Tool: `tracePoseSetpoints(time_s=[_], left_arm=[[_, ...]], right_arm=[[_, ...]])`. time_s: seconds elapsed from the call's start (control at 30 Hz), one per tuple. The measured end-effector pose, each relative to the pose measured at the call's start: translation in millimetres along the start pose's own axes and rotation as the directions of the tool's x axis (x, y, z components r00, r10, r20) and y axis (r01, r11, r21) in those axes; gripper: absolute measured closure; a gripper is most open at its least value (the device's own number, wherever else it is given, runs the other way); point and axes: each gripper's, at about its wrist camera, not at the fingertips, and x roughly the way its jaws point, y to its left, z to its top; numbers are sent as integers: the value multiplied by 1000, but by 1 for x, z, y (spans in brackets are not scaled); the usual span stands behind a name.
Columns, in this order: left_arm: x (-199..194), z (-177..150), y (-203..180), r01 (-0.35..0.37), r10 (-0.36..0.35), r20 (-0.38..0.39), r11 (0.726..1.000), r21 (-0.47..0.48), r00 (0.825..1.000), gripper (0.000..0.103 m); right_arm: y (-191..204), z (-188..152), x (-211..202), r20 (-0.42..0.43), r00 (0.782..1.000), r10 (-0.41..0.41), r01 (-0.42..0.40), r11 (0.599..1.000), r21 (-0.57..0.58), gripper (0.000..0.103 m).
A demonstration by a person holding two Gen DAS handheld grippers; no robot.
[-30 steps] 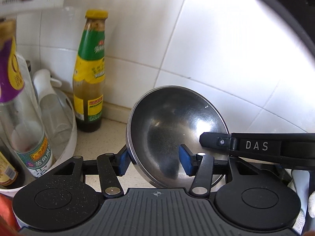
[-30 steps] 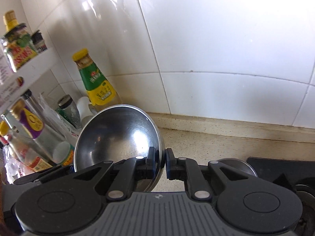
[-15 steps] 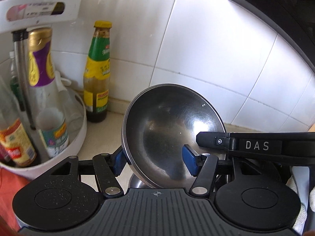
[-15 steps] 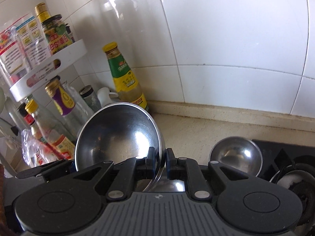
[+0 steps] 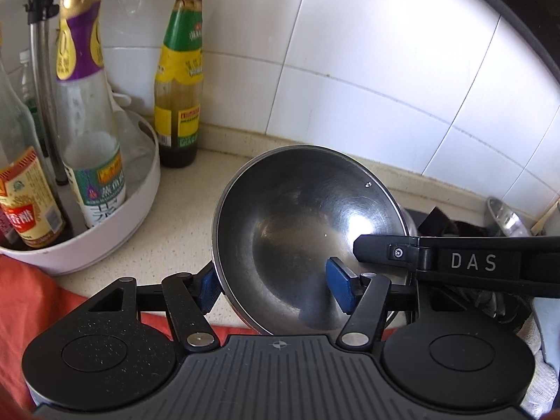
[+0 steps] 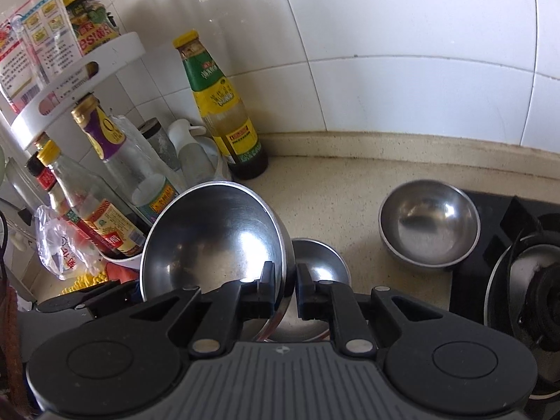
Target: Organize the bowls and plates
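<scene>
A large steel bowl point(image 5: 297, 217) hangs tilted above the speckled counter point(image 6: 332, 182). My right gripper point(image 6: 285, 281) is shut on its rim, one finger inside the large steel bowl point(image 6: 217, 231) and one outside. My left gripper point(image 5: 273, 288) straddles the near rim. Its jaws are opening: the left pad sits just outside the wall and the right pad stands free inside the bowl. A smaller steel bowl point(image 6: 320, 262) rests on the counter right below. Another steel bowl point(image 6: 428, 224) sits at the stove's edge.
A white two-tier rack point(image 5: 115, 231) full of bottles stands at the left. A green-labelled sauce bottle point(image 6: 224, 105) is by the tiled wall. The black stove point(image 6: 507, 238) with a burner lies to the right. An orange cloth point(image 5: 31, 301) lies near the rack.
Both grippers and the large bowl drew back from the wall and sank toward the counter. My left jaws spread wider off the rim. Two more bowls came into the right wrist view.
</scene>
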Motion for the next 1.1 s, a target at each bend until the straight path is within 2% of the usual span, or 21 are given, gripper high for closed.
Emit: tracePoseSetpoints(time_s=[0.63,0.87,1.03,1.1], left_arm=[[67,2,8,34,-29,-133,999,41,991,35],[71,3,8,46,-36,-151,997,59,988,35],[64,3,11,48,-36,-159,996,78,987,34],[59,4,12,37,-25,-142,996,82,990,27]], right_arm=[[-22,-1,57,-93,993,-76,84,993,85,86],[-26,1,62,-120,990,-76,88,992,92,83],[-20,-1,59,-123,989,-80,87,995,53,81],[-19,0,55,-111,990,-89,95,994,47,76]])
